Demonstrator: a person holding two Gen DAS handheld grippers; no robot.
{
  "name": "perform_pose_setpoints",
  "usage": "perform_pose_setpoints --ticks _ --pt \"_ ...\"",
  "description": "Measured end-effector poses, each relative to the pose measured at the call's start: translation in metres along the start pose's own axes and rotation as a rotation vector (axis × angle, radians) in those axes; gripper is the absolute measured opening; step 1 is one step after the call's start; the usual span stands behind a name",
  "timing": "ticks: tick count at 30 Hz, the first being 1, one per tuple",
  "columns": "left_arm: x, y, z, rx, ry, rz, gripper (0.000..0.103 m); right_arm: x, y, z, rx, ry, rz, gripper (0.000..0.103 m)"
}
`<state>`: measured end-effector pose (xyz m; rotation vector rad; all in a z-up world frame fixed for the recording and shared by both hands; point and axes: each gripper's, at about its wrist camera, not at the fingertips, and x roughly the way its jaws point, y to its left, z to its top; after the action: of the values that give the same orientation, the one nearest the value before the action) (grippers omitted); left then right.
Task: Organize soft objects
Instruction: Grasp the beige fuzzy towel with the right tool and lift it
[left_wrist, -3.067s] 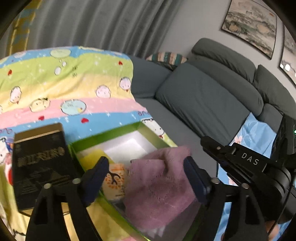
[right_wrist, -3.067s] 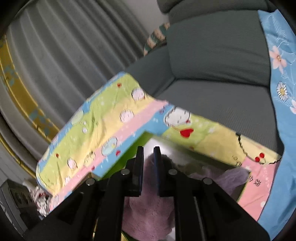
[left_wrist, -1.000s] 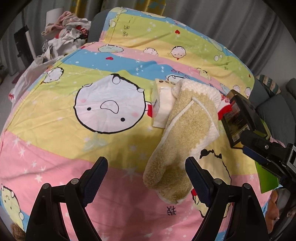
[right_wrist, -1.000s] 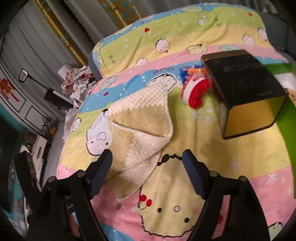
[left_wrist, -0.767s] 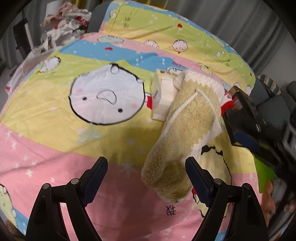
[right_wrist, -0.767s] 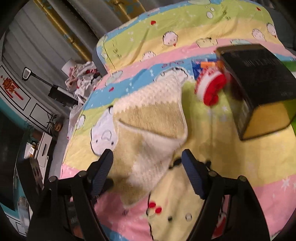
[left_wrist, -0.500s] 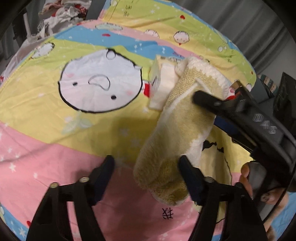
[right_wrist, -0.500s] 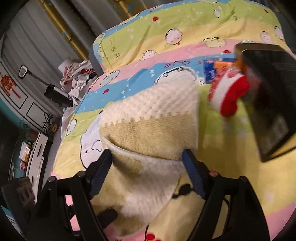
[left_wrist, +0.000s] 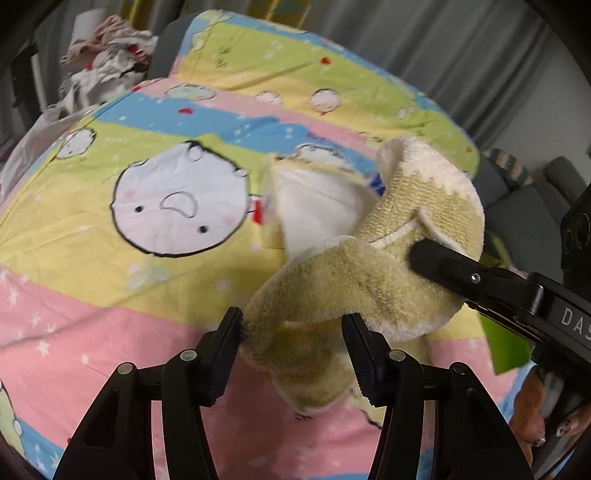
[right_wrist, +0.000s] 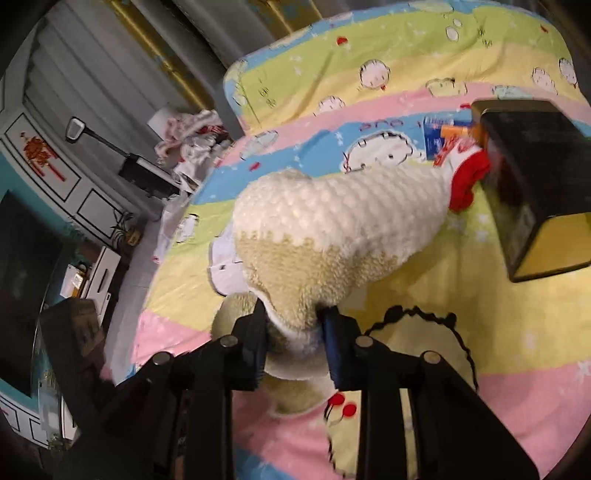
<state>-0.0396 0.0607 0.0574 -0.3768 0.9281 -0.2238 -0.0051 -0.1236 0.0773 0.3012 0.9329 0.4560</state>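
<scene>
Both grippers are working on the same thing: a fluffy tan and cream towel (left_wrist: 369, 266) lying bunched on the striped cartoon bedsheet (left_wrist: 110, 280) in the middle of the frame.

In the left wrist view, the left gripper (left_wrist: 293, 343) sits at lower centre with its jaws closing around the towel's near, tan end. The cloth fills the gap between the pads and the left pad touches its fuzzy edge, so it looks like a pinch on the towel. From the right edge of that view the right gripper (left_wrist: 424, 254) reaches in, its black fingers buried in the towel's middle fold, and a hand (left_wrist: 535, 417) with painted nails holds it at lower right. Just behind the towel, at upper centre, a pale folded cloth (left_wrist: 317, 206) lies on the sheet, touching it.

In the right wrist view, the right gripper (right_wrist: 293, 332) is at lower centre, its jaws closing too, and a gathered neck of towel (right_wrist: 332, 229) is squeezed between the blue pads; the rest of it swells above, cream bobbled part on top. At the upper right a red and white sock (right_wrist: 465, 170) rests against a black box (right_wrist: 532, 177), with a blue packet (right_wrist: 439, 134) just behind. A heap of clothes (right_wrist: 192, 136) sits at upper left beyond the bed.
</scene>
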Motion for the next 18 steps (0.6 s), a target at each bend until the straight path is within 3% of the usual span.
perform_pose_setpoints --ticks 6,8,14,15,18 --pt "-0.011 -0.014 -0.002 0.072 0.005 -0.086 0.056 -0.02 0.011 -0.017 -0.08 0.011 -0.04 0.03" --pt "-0.002 -0.016 -0.004 0.101 0.042 -0.057 0.056 -0.014 0.004 -0.023 -0.07 0.04 -0.038 0.031" --pt "0.034 0.001 -0.015 0.049 0.198 0.017 0.056 0.032 -0.021 -0.04 0.005 0.223 -0.023 0.032" --pt "0.036 0.003 -0.015 0.037 0.203 0.016 0.056 0.034 -0.022 -0.041 0.007 0.231 -0.023 0.035" --pt "0.037 0.004 -0.017 0.033 0.206 0.012 0.056 0.033 -0.026 -0.04 0.018 0.258 -0.061 0.068"
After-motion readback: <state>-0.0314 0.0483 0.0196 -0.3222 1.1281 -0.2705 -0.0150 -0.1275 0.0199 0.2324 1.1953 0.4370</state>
